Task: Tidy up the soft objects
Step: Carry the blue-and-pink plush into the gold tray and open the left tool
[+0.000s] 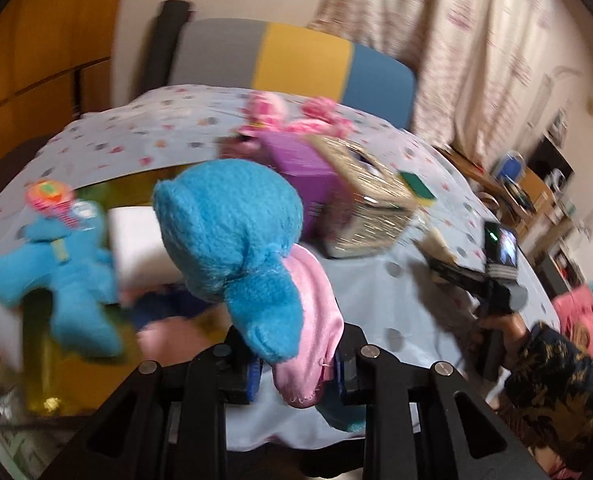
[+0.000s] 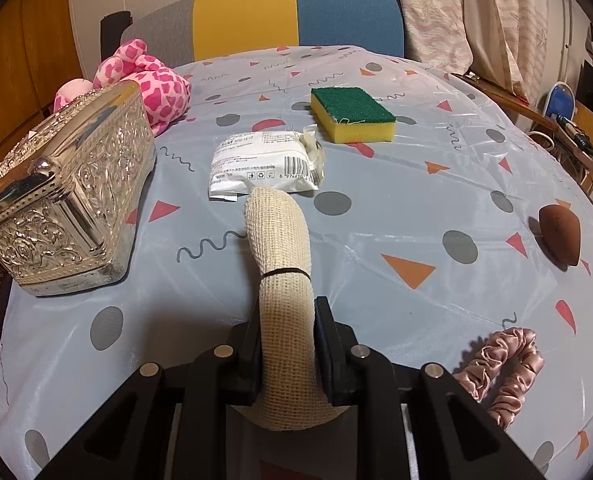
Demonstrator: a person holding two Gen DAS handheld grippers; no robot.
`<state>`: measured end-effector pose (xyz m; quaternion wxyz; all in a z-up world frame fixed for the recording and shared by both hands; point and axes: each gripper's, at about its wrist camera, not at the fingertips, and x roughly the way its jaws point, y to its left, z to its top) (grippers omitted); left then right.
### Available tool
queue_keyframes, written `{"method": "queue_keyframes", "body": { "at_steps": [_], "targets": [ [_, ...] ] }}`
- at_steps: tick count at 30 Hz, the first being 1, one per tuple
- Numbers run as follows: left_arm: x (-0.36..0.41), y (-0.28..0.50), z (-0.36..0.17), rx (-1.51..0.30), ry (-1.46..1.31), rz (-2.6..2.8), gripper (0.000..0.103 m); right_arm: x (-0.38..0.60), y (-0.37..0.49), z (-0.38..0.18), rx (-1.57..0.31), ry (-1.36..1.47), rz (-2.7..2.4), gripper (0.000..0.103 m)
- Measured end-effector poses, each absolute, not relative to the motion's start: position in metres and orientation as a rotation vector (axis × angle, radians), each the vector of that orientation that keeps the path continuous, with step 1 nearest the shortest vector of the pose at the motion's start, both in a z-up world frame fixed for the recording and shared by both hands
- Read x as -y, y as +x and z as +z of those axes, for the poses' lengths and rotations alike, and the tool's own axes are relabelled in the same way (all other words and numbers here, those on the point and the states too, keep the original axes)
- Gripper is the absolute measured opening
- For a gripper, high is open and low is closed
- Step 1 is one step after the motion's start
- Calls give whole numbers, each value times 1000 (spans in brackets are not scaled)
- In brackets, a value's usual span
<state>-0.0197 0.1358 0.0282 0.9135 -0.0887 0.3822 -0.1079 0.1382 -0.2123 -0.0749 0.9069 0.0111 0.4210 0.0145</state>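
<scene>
Between the right claw [image 2: 288, 344], clamped on it, a mesh roll [image 2: 278, 240] points far toward the wrapped pack [image 2: 262, 164]; the left claw [image 1: 296, 364] grips a blue plush toy [image 1: 236, 232].

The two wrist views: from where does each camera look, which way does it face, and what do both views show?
Left wrist: sits behind the left gripper, looking down across the table; the gripper holds a blue plush toy with a pink ear; the person's patterned sleeve shows.
Right wrist: sits behind the right gripper, facing the table; the gripper clamps a cream mesh roll; no hand shows.
Shared: the patterned tablecloth, embossed silver box, green-and-yellow sponge, striped chair back.
</scene>
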Motion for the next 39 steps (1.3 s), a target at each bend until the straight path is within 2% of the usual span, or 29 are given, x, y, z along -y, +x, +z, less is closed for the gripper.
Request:
{"method": "queue_keyframes", "body": {
  "at_steps": [7,12,23,34,36,39],
  "targets": [
    [-217,-38,36,-751,-267,-13,27,214,139,-75,-864,53,39,21],
    [-261,-47,24,-765,-428,59,27,214,138,-75,-861,63,42,21],
    [-202,27,11,-833,-340,-130,27,214,138,-75,-859,68,40,21],
    [-211,123,-35,-1006,-271,-28,27,214,138,-76,-855,78,43,21],
    [-217,134,-39,-1000,-267,5,30,214,138,-76,-855,81,42,21],
    [-219,139,-40,-995,-291,14,44,214,139,-76,-855,82,42,21]
  ]
}}
